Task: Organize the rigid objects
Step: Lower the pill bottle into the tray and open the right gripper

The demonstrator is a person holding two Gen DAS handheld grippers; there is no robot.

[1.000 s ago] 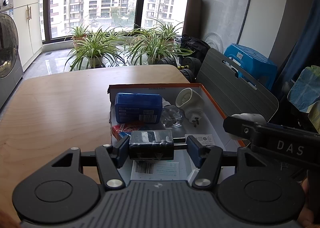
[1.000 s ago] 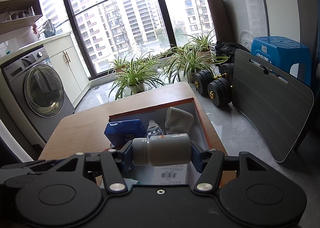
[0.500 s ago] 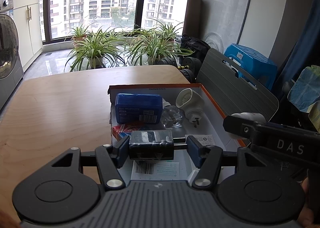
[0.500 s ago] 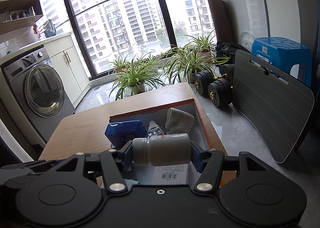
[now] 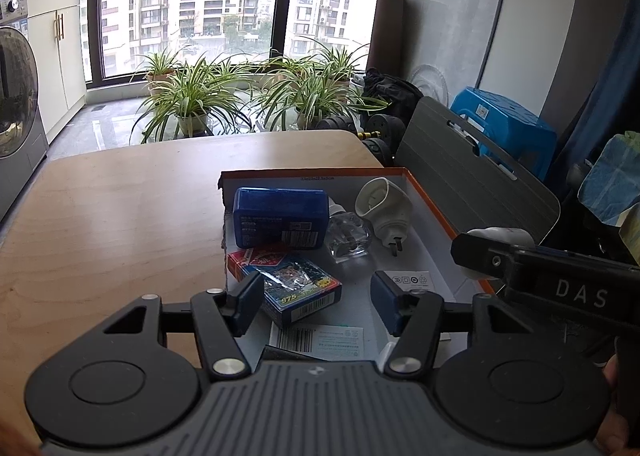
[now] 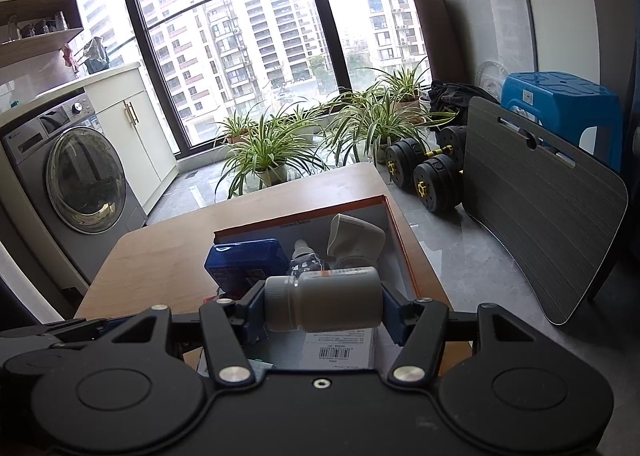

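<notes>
Blue-padded jaws of the left gripper (image 5: 316,302) stand apart with nothing pressed between them, though they are closing. Just beyond them a card pack (image 5: 298,290) lies in the orange-edged box (image 5: 436,216). The right gripper (image 6: 322,306) clamps a white pill bottle (image 6: 324,304) sideways, above the box; best lowered onto bare floor before release. Farther sit a blue case (image 5: 280,222) and a white plug adapter (image 5: 384,206).

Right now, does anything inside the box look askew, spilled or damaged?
Two small things. The blue playing-card pack lies skewed, propped on a red pack instead of flat on the floor of the orange-edged box. The box's far left corner looks torn. Nothing is spilled.
</notes>
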